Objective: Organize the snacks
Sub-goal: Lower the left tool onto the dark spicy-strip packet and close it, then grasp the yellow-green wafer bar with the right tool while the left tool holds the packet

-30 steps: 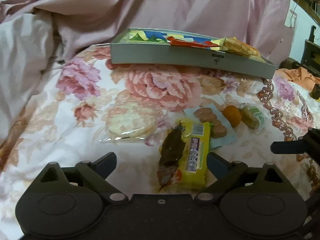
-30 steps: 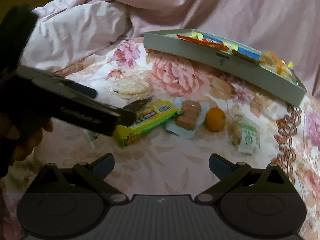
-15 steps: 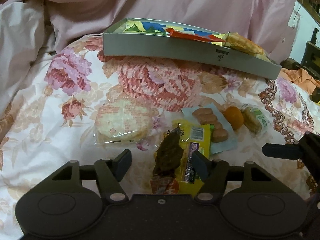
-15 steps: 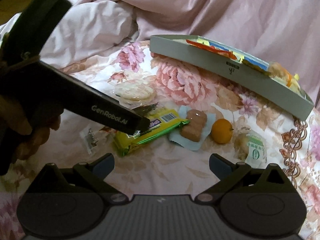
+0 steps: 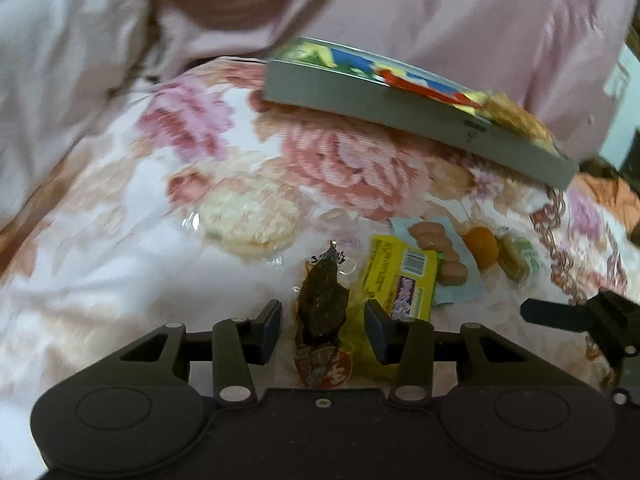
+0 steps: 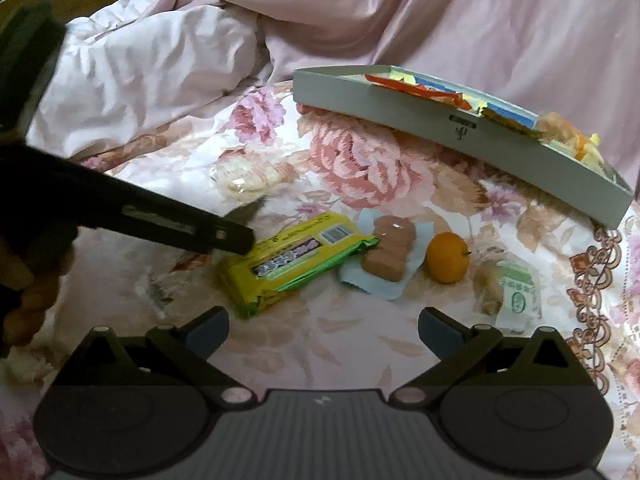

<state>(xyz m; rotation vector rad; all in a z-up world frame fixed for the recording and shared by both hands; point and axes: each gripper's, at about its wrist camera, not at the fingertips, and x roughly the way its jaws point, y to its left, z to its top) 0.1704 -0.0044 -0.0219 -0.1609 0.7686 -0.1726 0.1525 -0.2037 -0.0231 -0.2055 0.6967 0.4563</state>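
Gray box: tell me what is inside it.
The gray box holds colorful snack wrappers and a yellow-orange packet at its right end. Its near wall hides whatever lies deeper.

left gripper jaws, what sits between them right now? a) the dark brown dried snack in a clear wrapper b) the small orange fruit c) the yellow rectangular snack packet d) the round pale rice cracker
a: in the left wrist view the dark brown dried snack in a clear wrapper lies between the jaws of the left gripper, which are narrowed around it with gaps showing on both sides; the yellow rectangular snack packet lies just right of it.
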